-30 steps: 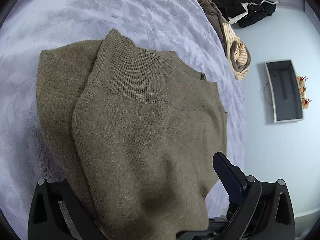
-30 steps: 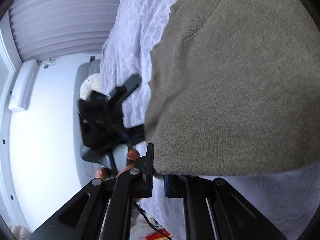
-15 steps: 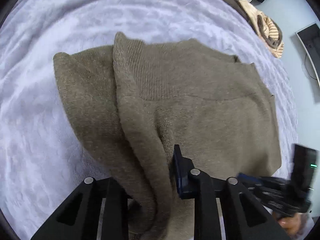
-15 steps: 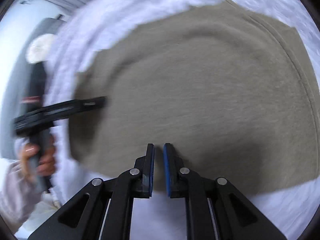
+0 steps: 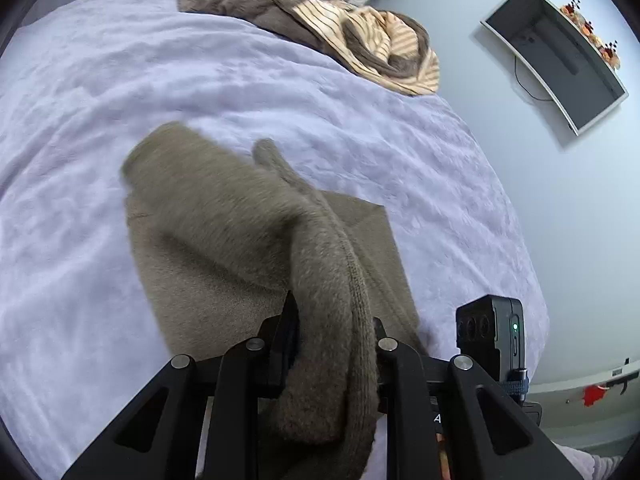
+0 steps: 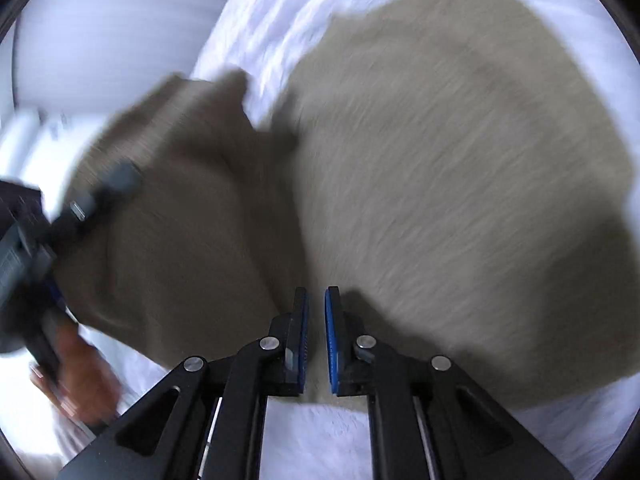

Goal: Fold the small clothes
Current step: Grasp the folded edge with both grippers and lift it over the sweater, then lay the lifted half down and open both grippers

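An olive-brown knit sweater (image 5: 224, 216) lies on the lavender bed cover (image 5: 80, 80). My left gripper (image 5: 332, 320) is shut on a thick fold of the sweater and lifts that edge off the bed; the rest drapes down, blurred by motion. In the right wrist view the sweater (image 6: 460, 168) fills most of the frame. My right gripper (image 6: 316, 300) hovers just above its near edge, jaws almost together with a narrow gap and nothing between them. The left gripper (image 6: 92, 200) shows at the left, carrying the lifted fold.
A heap of other clothes, brown, striped and black (image 5: 352, 28), lies at the far edge of the bed. A wall-mounted screen (image 5: 556, 52) hangs on the pale wall to the right. The bed edge drops off at the right.
My left gripper has lifted the gripped sweater edge and swung it over the garment. My right gripper let go of the hem earlier and now sits over the flat part.
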Demonstrator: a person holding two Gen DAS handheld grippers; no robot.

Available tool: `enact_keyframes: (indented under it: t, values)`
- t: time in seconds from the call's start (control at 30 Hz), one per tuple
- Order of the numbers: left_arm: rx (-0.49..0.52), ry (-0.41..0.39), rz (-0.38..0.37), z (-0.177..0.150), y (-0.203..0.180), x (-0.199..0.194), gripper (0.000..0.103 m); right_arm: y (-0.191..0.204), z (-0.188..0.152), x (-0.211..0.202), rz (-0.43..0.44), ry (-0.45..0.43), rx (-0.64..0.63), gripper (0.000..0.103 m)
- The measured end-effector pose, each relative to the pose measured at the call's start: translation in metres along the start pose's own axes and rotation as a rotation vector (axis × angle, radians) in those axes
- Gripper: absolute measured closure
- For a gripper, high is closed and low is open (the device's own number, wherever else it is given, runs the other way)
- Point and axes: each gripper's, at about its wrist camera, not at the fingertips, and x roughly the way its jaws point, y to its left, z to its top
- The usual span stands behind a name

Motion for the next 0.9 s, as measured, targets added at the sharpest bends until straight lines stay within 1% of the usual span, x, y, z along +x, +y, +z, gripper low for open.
enact_keyframes:
  t: [0.03,0.07,0.1,0.13,0.17,0.23,0.27,0.3,0.33,0.37,0.4,0.43,0.47,0.5,0.57,0.6,0.67,0.7,0.77,0.83,0.87,0.9]
  values:
    - [0.013,0.017,0.018,-0.001,-0.011,0.016,0.081,-0.011,0.006,-0.003,0.021,-0.012,0.047,0.094]
    - [0.035,0.049,0.055,-0.002,-0.020,0.037,0.081,-0.021,0.010,-0.006,0.040,-0.021,0.085,0.093]
    - [0.046,0.073,0.074,-0.006,-0.026,0.050,0.080,-0.031,0.014,-0.008,0.065,-0.029,0.126,0.091]
    - [0.045,0.092,0.098,-0.012,-0.030,0.058,0.080,-0.041,0.016,-0.009,0.098,-0.034,0.172,0.091]
    - [0.048,0.083,0.124,-0.016,-0.034,0.060,0.080,-0.051,0.018,-0.010,0.136,-0.038,0.220,0.091]
    - [0.061,0.030,0.143,-0.024,-0.039,0.046,0.078,-0.065,0.019,-0.011,0.207,-0.045,0.286,0.089]
    - [0.059,0.008,0.145,-0.026,-0.038,0.035,0.058,-0.065,0.014,-0.008,0.239,-0.051,0.301,0.080]
    - [0.049,-0.011,0.131,-0.026,-0.037,0.027,0.041,-0.067,0.014,-0.009,0.290,-0.062,0.315,0.061]
    - [0.039,-0.050,0.125,-0.030,-0.035,0.011,0.015,-0.067,0.014,-0.010,0.340,-0.074,0.328,0.053]
    - [0.032,-0.111,0.132,-0.032,-0.033,-0.004,0.011,-0.067,0.015,-0.011,0.394,-0.089,0.345,0.040]
    - [0.036,-0.151,0.133,-0.035,-0.031,-0.019,0.011,-0.071,0.021,-0.017,0.434,-0.100,0.360,0.031]
    - [0.043,-0.151,0.130,-0.036,-0.029,-0.028,0.011,-0.070,0.023,-0.017,0.466,-0.107,0.371,0.027]
    - [0.041,-0.142,0.146,-0.038,-0.026,-0.033,0.011,-0.071,0.026,-0.016,0.478,-0.105,0.372,0.024]
    - [0.035,-0.140,0.173,-0.039,-0.020,-0.038,0.011,-0.062,0.035,-0.006,0.474,-0.094,0.363,0.024]
    - [0.024,-0.134,0.234,-0.048,-0.005,-0.041,0.011,-0.063,0.043,-0.014,0.433,-0.055,0.323,0.024]
    - [0.015,-0.124,0.263,-0.052,0.004,-0.038,0.011,-0.063,0.049,-0.018,0.415,-0.037,0.305,0.024]
    - [-0.025,-0.079,0.334,-0.060,0.026,-0.028,0.011,-0.045,0.057,-0.017,0.359,0.002,0.243,0.024]
    - [-0.040,-0.062,0.352,-0.065,0.035,-0.025,0.011,-0.039,0.063,-0.016,0.310,0.025,0.199,0.024]
    - [-0.079,-0.036,0.377,-0.073,0.053,-0.019,0.011,-0.014,0.071,-0.010,0.192,0.076,0.074,0.024]
    - [-0.121,-0.011,0.390,-0.079,0.067,-0.012,0.011,0.011,0.080,-0.005,0.076,0.110,-0.047,0.028]
    - [-0.155,0.000,0.386,-0.080,0.074,-0.009,0.011,0.020,0.083,-0.001,0.014,0.118,-0.095,0.037]
    - [-0.184,0.008,0.389,-0.081,0.080,-0.005,0.011,0.029,0.086,0.003,-0.052,0.122,-0.135,0.057]
